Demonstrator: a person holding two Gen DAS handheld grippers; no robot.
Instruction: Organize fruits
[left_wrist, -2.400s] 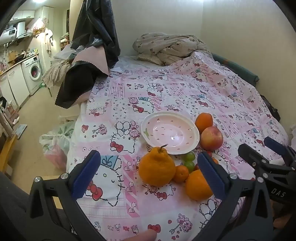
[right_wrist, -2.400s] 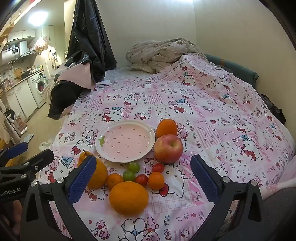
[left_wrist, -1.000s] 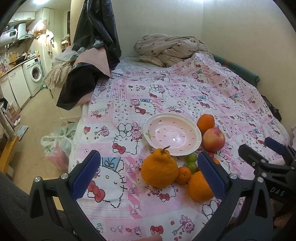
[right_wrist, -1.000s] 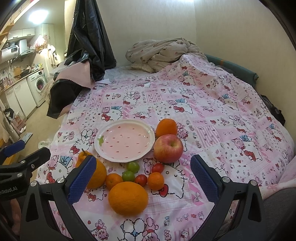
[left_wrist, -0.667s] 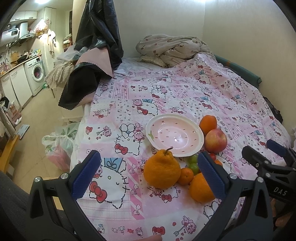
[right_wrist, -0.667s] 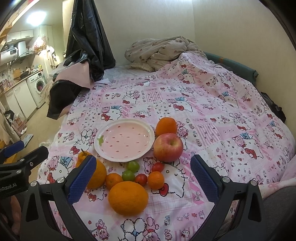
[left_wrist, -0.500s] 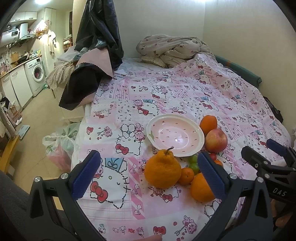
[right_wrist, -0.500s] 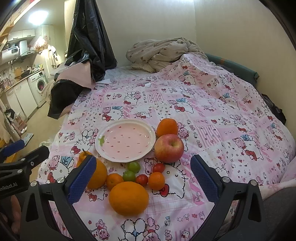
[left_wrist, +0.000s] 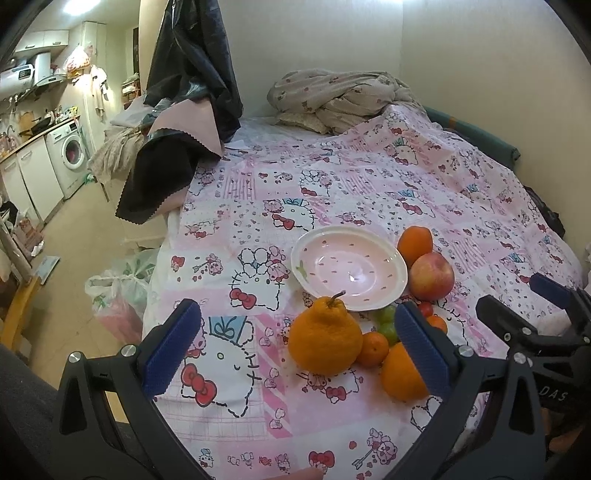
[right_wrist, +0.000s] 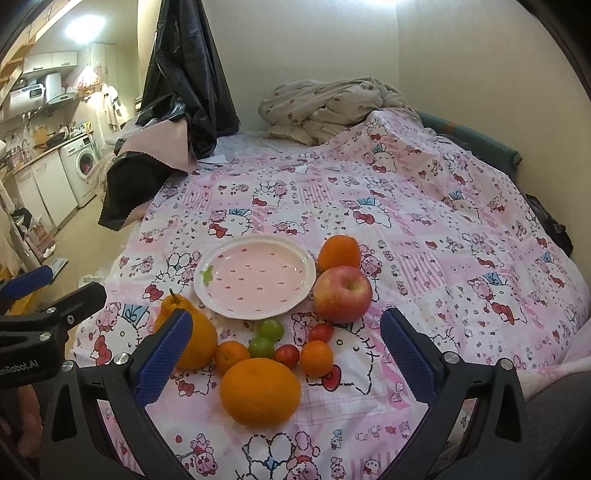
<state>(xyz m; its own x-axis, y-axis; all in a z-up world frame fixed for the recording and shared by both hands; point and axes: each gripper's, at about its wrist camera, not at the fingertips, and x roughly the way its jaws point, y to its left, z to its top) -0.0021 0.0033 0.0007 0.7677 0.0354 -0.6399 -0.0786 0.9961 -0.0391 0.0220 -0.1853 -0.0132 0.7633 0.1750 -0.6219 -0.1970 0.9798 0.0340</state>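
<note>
An empty pink plate (right_wrist: 255, 277) (left_wrist: 349, 271) lies on the pink cartoon-print bedspread (right_wrist: 424, 221). Around it lie a red apple (right_wrist: 342, 294) (left_wrist: 431, 276), an orange (right_wrist: 339, 253), a big orange (right_wrist: 260, 392), a knobbly stemmed orange (left_wrist: 324, 337) (right_wrist: 199, 332), small mandarins (right_wrist: 316, 357), two green grapes (right_wrist: 266, 338) and cherry tomatoes (right_wrist: 320, 332). My left gripper (left_wrist: 297, 352) is open and empty, held above the knobbly orange. My right gripper (right_wrist: 284, 363) is open and empty, above the small fruits and the big orange.
A crumpled blanket (right_wrist: 332, 107) lies at the far end of the bed. Dark and pink cloths (left_wrist: 177, 147) hang over the left bed edge. Plastic bags (left_wrist: 118, 288) lie on the floor. A washing machine (left_wrist: 74, 155) stands far left. A wall runs along the right.
Both grippers have drifted only slightly; the fruits and the plate have not moved. Both stay open.
</note>
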